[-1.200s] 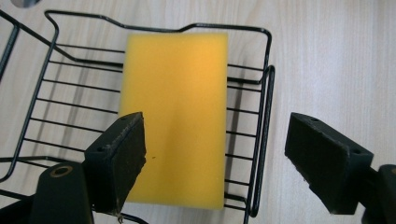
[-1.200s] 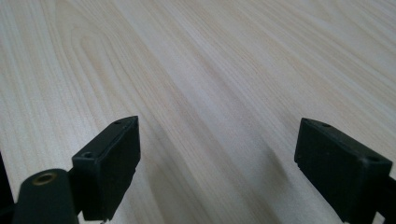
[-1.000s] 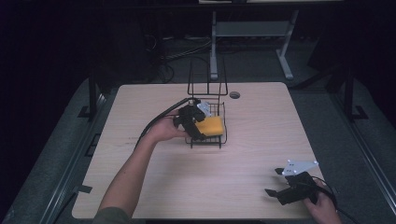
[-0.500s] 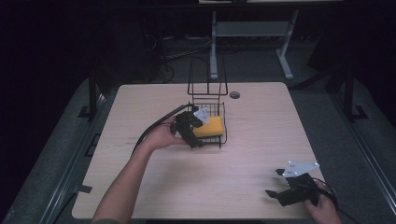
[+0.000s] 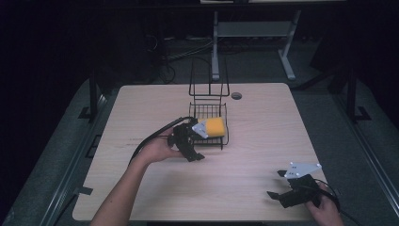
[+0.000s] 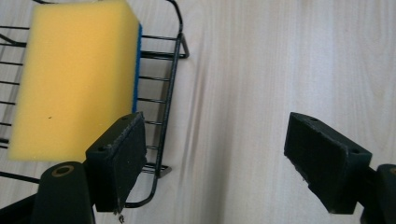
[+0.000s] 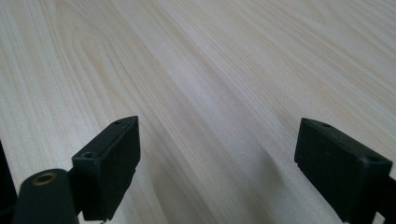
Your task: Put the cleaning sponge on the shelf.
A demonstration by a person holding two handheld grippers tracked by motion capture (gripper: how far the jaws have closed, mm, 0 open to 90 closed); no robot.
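A yellow sponge [image 6: 74,79] is seen lying in the wire basket [image 6: 170,93]; the left gripper [image 6: 215,154] is held open beside the basket's corner.

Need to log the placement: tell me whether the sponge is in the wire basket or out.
In. The yellow sponge lies on the black wire basket floor, inside its rim; the left gripper is open beside it.

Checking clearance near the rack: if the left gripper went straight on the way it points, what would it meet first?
Probably bare table: the left gripper is open, with the wire basket and yellow sponge just beside one jaw.
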